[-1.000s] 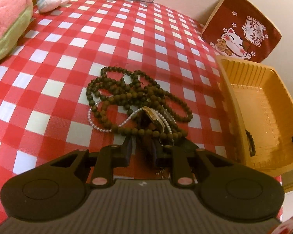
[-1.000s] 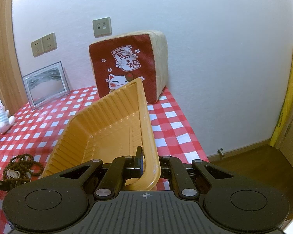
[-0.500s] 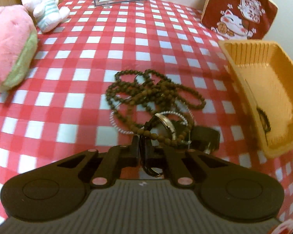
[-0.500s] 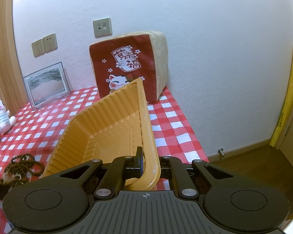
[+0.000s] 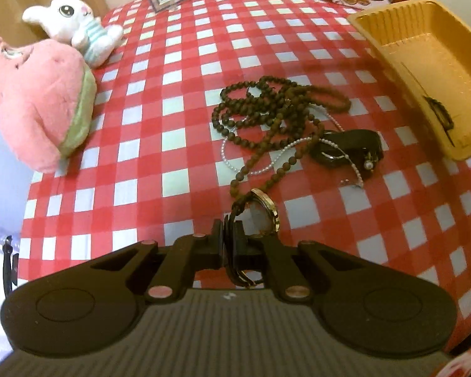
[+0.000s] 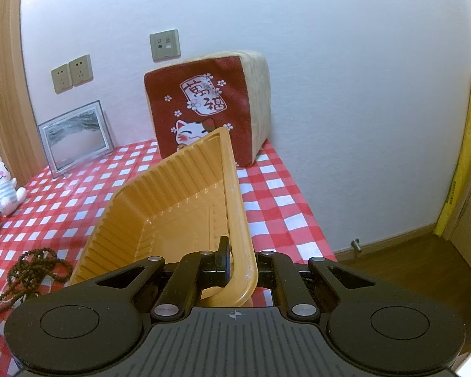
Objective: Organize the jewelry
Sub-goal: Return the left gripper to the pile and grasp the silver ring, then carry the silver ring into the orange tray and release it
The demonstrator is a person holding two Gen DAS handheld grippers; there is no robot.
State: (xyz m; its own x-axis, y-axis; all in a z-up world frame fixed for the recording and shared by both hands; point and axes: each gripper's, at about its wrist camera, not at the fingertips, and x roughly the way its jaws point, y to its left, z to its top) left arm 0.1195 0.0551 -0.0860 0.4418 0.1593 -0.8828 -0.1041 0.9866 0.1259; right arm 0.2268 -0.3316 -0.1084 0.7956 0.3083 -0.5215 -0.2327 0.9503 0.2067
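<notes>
The left tongs (image 5: 228, 235) are clamped on the dark strap of a gold-rimmed watch (image 5: 263, 212), its face turned edge-on and hard to read. A strand of the brown bead necklace (image 5: 276, 113) is draped over the watch and trails back to the tangled heap mid-bench. A thin pearl strand (image 5: 251, 163) is threaded under the beads, and a black piece (image 5: 348, 149) beside them cannot be identified. The right tongs (image 6: 235, 262) are pinched on the near rim of the yellow tray (image 6: 172, 207), which is held tilted up; one dark item is seen lying inside it, too small to tell. The checked bench (image 5: 172, 132) is open on the near left, with its edges close at both sides. A pink plush (image 5: 34, 100), a white bunny toy (image 5: 75, 31), a picture frame (image 6: 75, 135) and a red cat cushion (image 6: 204, 110) are ranged along the far side.
</notes>
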